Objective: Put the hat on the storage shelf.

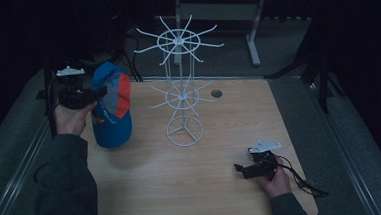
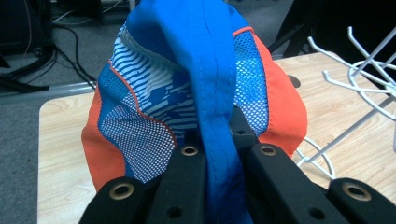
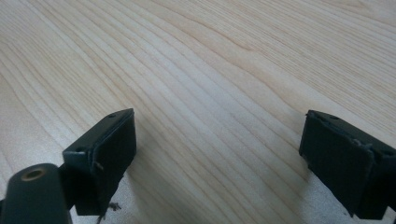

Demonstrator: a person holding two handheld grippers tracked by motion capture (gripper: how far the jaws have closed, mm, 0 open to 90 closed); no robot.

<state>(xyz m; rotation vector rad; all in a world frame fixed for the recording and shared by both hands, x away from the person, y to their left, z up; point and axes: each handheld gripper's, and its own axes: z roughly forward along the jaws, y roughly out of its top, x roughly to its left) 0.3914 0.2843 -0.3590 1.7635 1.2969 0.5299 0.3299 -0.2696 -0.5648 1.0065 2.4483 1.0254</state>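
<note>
A blue and orange cap [image 1: 110, 105] hangs in the air over the table's left side, held by my left gripper [image 1: 97, 92], which is shut on its blue brim. In the left gripper view the cap [image 2: 187, 84] fills the middle, its brim pinched between the two black jaws of the left gripper [image 2: 217, 140]. A white wire display stand [image 1: 181, 88] with hooked arms rises at the table's middle, just right of the cap. My right gripper [image 1: 240, 169] rests low at the front right, open and holding nothing; in its own view the right gripper [image 3: 219, 149] faces bare wood.
The wooden table [image 1: 193, 187] has a small round hole [image 1: 216, 93] near its back edge. A cable [image 1: 303, 180] trails from the right gripper toward the table's right edge. Desk legs and cables stand on the dark floor behind.
</note>
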